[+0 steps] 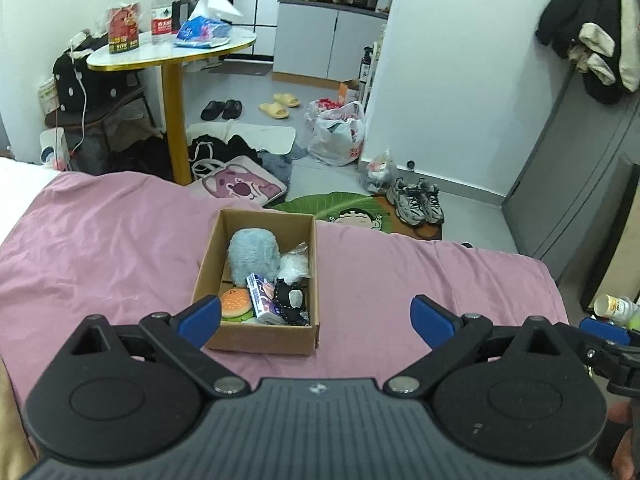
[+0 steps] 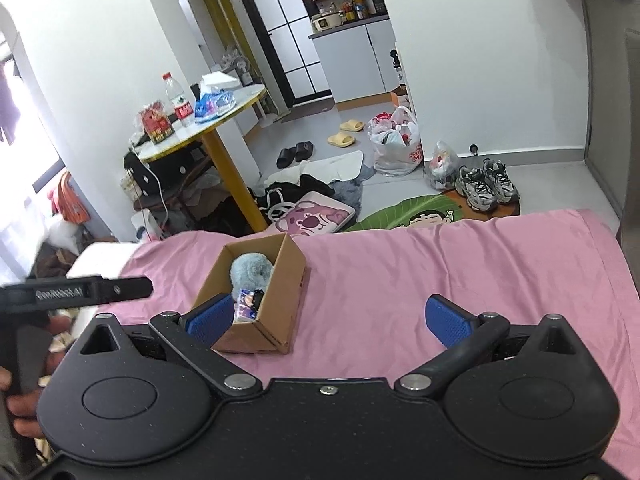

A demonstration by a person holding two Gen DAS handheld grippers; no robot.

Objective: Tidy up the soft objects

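Observation:
A cardboard box [image 1: 262, 340] stands on the pink bedsheet [image 1: 100, 248]. In it lie a blue-grey plush [image 1: 253, 255], a burger toy [image 1: 236, 303], a tissue pack [image 1: 262, 294], a black-and-white soft item [image 1: 294, 300] and a white bagged item [image 1: 295, 264]. My left gripper [image 1: 316, 316] is open and empty, held just in front of the box. In the right wrist view the box [image 2: 276, 312] sits left of centre with the plush [image 2: 251, 272] showing. My right gripper [image 2: 328, 320] is open and empty, right of the box.
The bed's far edge drops to a floor with a pink bear bag [image 1: 240, 188], a green mat [image 1: 344, 210], sneakers [image 1: 418, 200], slippers and plastic bags. A round table [image 1: 172, 50] with a bottle stands at the back left. The left tool's handle [image 2: 76, 292] shows at the left.

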